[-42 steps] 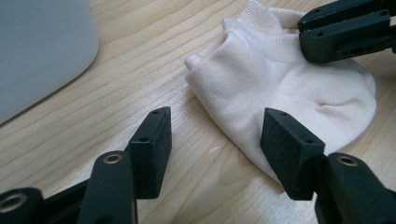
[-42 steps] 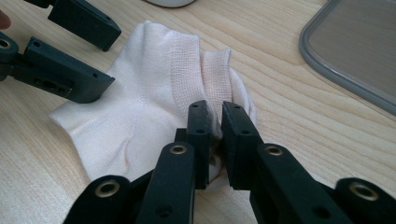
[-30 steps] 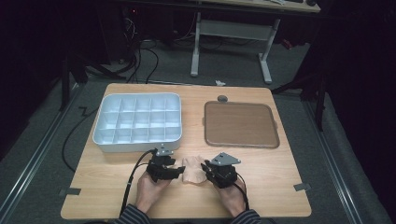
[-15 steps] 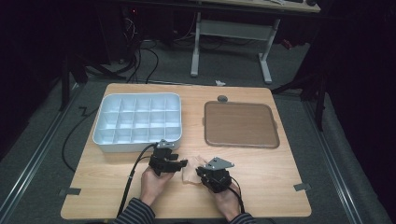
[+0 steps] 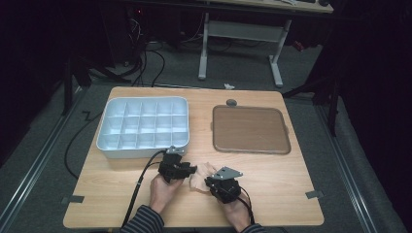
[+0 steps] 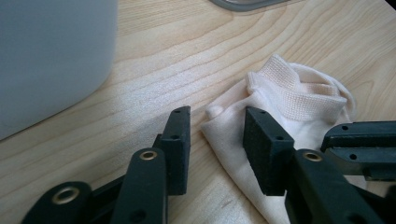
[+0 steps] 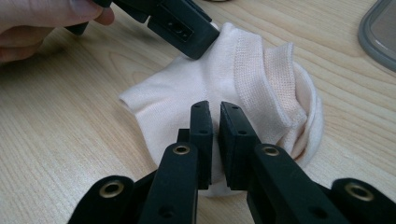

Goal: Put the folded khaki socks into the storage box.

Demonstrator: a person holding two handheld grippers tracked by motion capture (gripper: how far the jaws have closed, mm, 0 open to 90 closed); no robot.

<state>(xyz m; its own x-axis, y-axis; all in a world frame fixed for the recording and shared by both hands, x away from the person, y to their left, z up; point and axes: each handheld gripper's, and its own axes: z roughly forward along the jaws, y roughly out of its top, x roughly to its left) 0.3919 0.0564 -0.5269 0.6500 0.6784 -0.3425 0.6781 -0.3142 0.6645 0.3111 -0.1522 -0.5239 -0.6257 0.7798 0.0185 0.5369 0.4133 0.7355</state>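
Note:
A pale cream sock [image 5: 200,174] lies bunched on the wooden table [image 5: 272,170], near the front edge. My left gripper [image 5: 193,169] reaches it from the left. Its jaws have just been closing and stand apart, with a corner of the sock [image 6: 219,119] between them and untouched by the pads [image 6: 180,135]. My right gripper [image 5: 210,183] comes in from the right. Its jaws have closed to a thin slit and pinch a fold of the sock [image 7: 252,74]. The left gripper [image 7: 184,25] and its hand [image 7: 42,23] show beyond the sock in the right gripper view.
A white bin [image 5: 142,151] with several compartments stands at the back left, close to the left gripper [image 6: 217,140]. A brown tray [image 5: 250,128] lies at the back right, with a small dark disc [image 5: 231,102] behind it. Cables trail off the front edge.
Both grippers have drawn in over the sock, which now lies more bunched between them. The right gripper sits slightly nearer the front edge. The hands have barely shifted.

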